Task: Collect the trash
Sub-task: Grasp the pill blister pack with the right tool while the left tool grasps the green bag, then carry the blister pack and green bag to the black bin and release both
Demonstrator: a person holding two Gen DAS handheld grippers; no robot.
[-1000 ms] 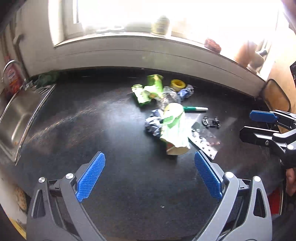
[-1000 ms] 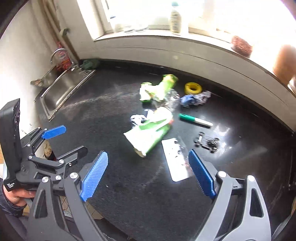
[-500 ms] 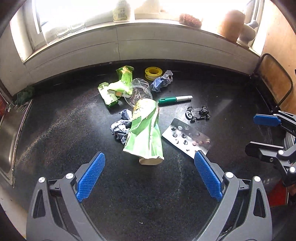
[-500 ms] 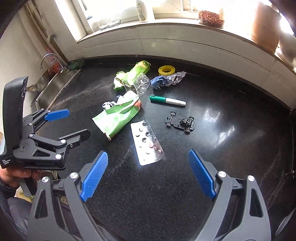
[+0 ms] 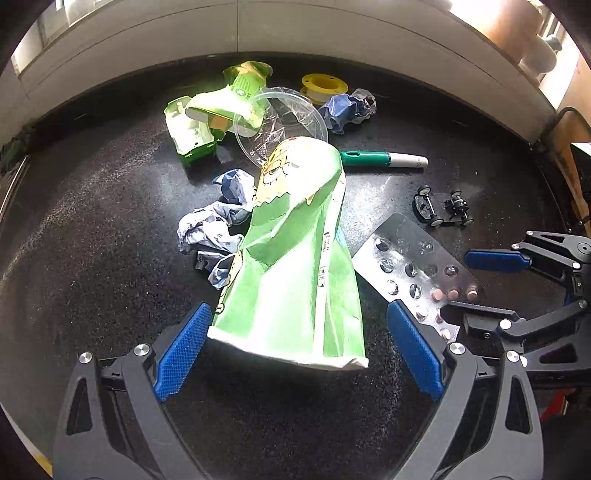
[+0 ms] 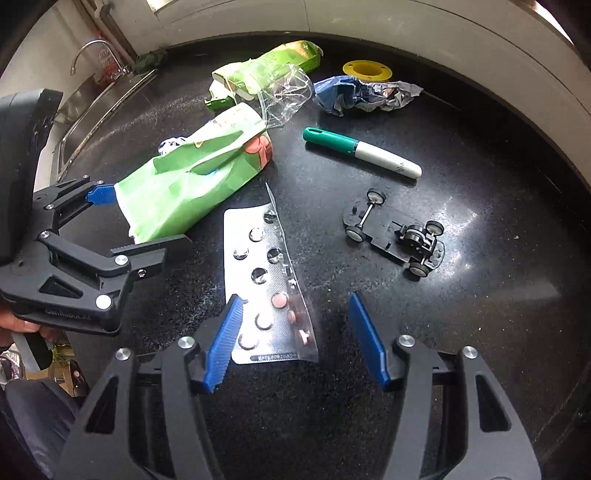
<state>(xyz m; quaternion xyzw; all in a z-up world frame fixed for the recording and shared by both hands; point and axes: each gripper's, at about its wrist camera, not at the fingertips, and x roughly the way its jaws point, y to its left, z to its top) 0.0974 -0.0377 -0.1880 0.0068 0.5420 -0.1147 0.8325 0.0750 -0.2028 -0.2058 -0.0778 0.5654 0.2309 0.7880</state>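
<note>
A crushed green paper bag [image 5: 295, 258] lies on the black counter [image 5: 92, 240]; its open end sits between the wide-open jaws of my left gripper [image 5: 299, 350], not gripped. It also shows in the right wrist view [image 6: 192, 181]. A silver pill blister pack [image 6: 269, 288] lies with its near end between the open jaws of my right gripper [image 6: 295, 336]; in the left wrist view it [image 5: 410, 266] lies right of the bag. Crumpled blue-white paper [image 5: 218, 229], a clear plastic cup [image 5: 280, 122], green cartons [image 5: 214, 110] and another paper wad [image 6: 362, 94] lie behind.
A green-capped marker [image 6: 362, 153], a toy car chassis [image 6: 395, 232] and a yellow tape roll [image 6: 365, 70] lie on the counter. A sink with tap [image 6: 92, 88] is at the far left. A white wall ledge [image 5: 332, 33] bounds the back.
Both grippers have moved forward and down toward the counter. The bag now sits between the left jaws and the blister pack between the right jaws. The right jaws have narrowed a little.
</note>
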